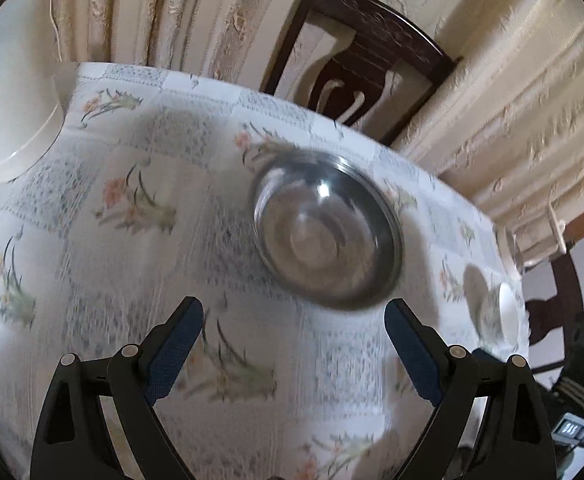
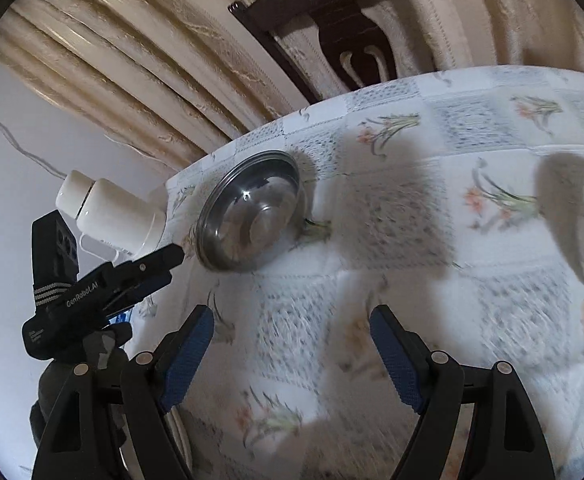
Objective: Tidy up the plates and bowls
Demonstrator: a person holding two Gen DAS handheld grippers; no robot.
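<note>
Both tongs, left (image 1: pixel 294 322) and right (image 2: pixel 292 330), spread, empty. Steel bowl (image 1: pixel 328 236) ahead; slick rim may slip, skid on counter (image 1: pixel 132 240).

Ahead of my grippers, a floral tablecloth (image 1: pixel 132 208) covers the table; beyond its far edge stands a dark wooden chair (image 1: pixel 372 64) against cream curtains (image 1: pixel 512 92) and a white wall (image 2: pixel 4 128).

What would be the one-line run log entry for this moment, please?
left claw: open, empty | right claw: open, empty | steel bowl: upright on tablecloth, ungrasped | white bowl: near table edge
</note>
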